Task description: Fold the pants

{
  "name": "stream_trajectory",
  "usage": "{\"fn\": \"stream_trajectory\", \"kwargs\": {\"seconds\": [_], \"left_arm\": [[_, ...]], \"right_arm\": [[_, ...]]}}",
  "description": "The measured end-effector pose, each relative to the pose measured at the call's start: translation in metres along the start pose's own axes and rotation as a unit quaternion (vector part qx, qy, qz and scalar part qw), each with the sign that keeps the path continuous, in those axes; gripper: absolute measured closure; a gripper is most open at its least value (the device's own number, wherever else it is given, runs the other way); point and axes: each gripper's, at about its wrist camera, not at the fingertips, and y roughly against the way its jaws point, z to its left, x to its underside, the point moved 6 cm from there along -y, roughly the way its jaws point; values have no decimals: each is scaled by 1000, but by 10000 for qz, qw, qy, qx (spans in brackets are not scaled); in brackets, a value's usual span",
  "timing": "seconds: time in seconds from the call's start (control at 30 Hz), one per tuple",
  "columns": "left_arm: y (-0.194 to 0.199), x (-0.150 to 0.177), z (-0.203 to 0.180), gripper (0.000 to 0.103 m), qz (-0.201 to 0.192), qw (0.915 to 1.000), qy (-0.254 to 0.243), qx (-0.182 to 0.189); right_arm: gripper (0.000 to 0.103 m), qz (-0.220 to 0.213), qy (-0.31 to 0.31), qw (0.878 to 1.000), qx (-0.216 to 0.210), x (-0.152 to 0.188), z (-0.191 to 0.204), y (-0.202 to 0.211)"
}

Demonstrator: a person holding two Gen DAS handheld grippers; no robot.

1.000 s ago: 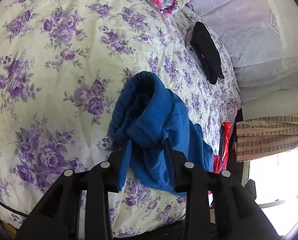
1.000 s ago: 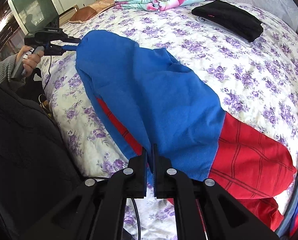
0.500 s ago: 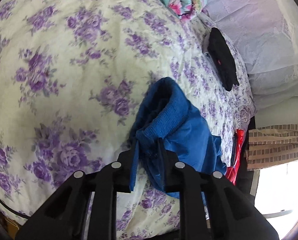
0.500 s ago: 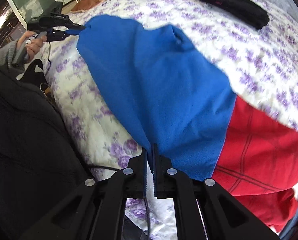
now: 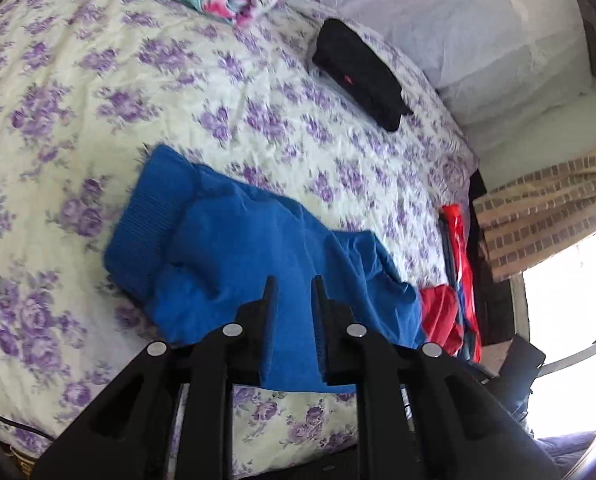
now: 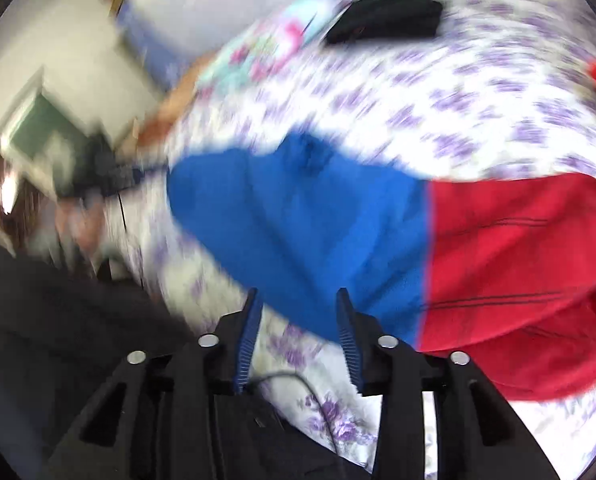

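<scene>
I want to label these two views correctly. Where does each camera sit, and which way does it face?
Left wrist: on the left claw, looking across the flowered bed at the blue pants it grips; only its own fingers show.
Right wrist: on the open right claw, over the bed's edge, blurred; the left claw shows at far left.
Shared: the pants, a black folded garment, a red garment.

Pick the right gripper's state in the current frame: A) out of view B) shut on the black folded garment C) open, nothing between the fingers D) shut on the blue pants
C. In the right wrist view the right gripper has its fingers spread wide, and the blue pants lie on the floral bedspread past the tips, with none of the cloth pinched.
</scene>
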Motion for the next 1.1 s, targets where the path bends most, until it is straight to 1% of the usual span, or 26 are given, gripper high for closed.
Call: {"fn": "stream_trajectory", "kwargs": {"seconds": [0.03, 0.07, 0.1, 0.13, 0.17, 0.2, 0.23, 0.3, 0.4, 0.6, 0.7, 0.73, 0.77, 0.83, 0.9, 0.97, 1.1], "left_arm": [[-13, 6, 1, 88, 157, 9998, 37, -75], [-24, 10, 5, 87, 292, 9994, 110, -176], [-33, 14, 11, 86, 389, 9986, 185, -321], [-41, 20, 21, 86, 489, 9971, 291, -515], [-47, 23, 29, 86, 561, 9958, 413, -598], [-50, 25, 37, 86, 603, 9948, 539, -613], [-52, 27, 44, 86, 630, 9937, 730, -573], [-52, 27, 49, 86, 609, 9926, 953, -443], [-52, 29, 51, 86, 624, 9923, 976, -441], [-54, 29, 50, 86, 621, 9916, 1067, -397], [-55, 28, 52, 86, 645, 9909, 1119, -373], [-56, 28, 52, 86, 653, 9907, 1132, -368], [-56, 27, 52, 86, 667, 9906, 1138, -366], [-56, 26, 52, 86, 696, 9904, 1136, -363], [-56, 26, 51, 86, 722, 9903, 1128, -358], [-56, 26, 52, 86, 751, 9904, 1106, -355], [-57, 24, 51, 86, 823, 9903, 1073, -325]], "right_arm": [[57, -366, -617, 9974, 107, -7, -25, 17], [57, -630, -1217, 9904, 189, -11, -49, 29], [56, -900, -1904, 9772, 276, -11, -77, 41], [56, -1075, -2422, 9636, 344, -9, -99, 49], [57, -1182, -2843, 9506, 388, -6, -118, 54], [58, -1246, -3114, 9411, 423, -5, -132, 56], [60, -1289, -3272, 9349, 474, -3, -142, 55], [64, -1342, -3482, 9261, 550, -1, -156, 51], [69, -1414, -3797, 9135, 358, 4, -171, 43], [70, -1471, -3992, 9045, 284, 6, -184, 28], [71, -1464, -3956, 9063, 260, 3, -182, 21], [78, -1517, -3941, 9060, 295, 1, -180, 21], [90, -1607, -3924, 9051, 321, -1, -178, 24], [98, -1888, -3771, 9064, 238, -10, -166, 34], [100, -2077, -3499, 9130, 278, -19, -151, 46], [101, -2244, -3226, 9186, 412, -25, -134, 60], [101, -2576, -2916, 9190, 634, -18, -103, 99]]}}
